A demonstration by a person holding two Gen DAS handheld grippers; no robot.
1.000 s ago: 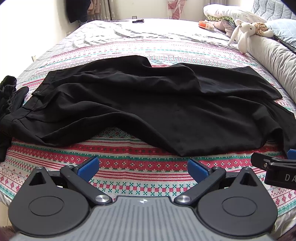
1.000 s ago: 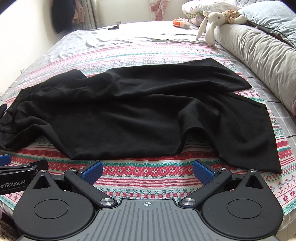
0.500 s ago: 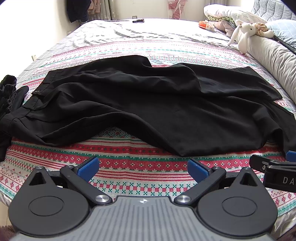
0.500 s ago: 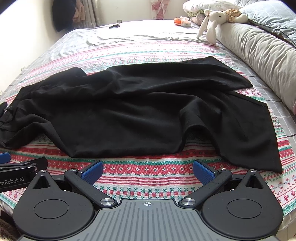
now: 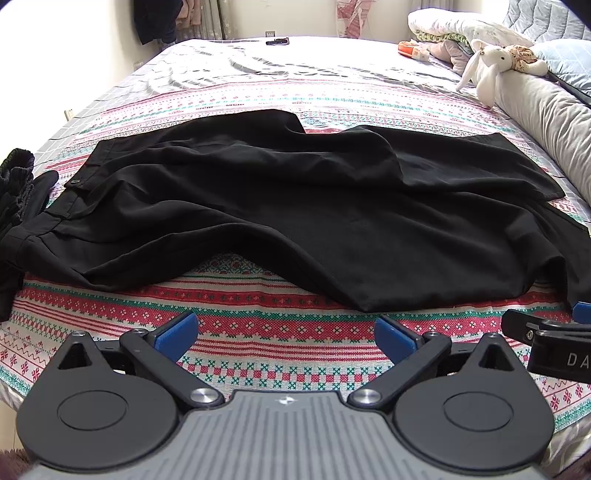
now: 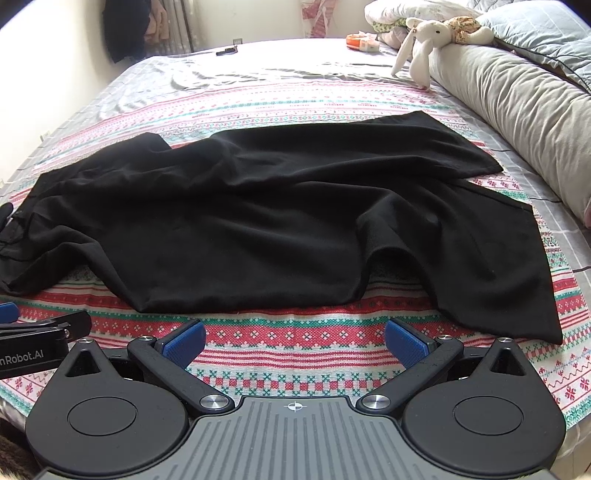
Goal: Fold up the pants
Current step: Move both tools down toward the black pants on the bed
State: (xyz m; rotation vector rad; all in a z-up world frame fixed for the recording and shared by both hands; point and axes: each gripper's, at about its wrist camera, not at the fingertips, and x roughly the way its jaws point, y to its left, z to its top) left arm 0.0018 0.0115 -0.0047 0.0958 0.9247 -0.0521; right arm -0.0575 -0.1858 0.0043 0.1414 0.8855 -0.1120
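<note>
Evidently folding has barely begun: the black pants [image 5: 295, 206] lie spread lengthwise across the patterned blanket [image 5: 266, 332], waistband at left, the two legs overlapping loosely and rumpled toward the right. Both the left gripper [image 5: 284, 334] and right gripper [image 6: 293, 343] hover at the near edge — jaws wide, holding nothing — so every fold remains.

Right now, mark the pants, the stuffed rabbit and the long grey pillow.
pants [image 6: 258, 229]: right wrist view, middle of the cloth.
stuffed rabbit [image 6: 430, 35]: right wrist view, its head.
long grey pillow [image 6: 517, 99]: right wrist view, its side.
</note>
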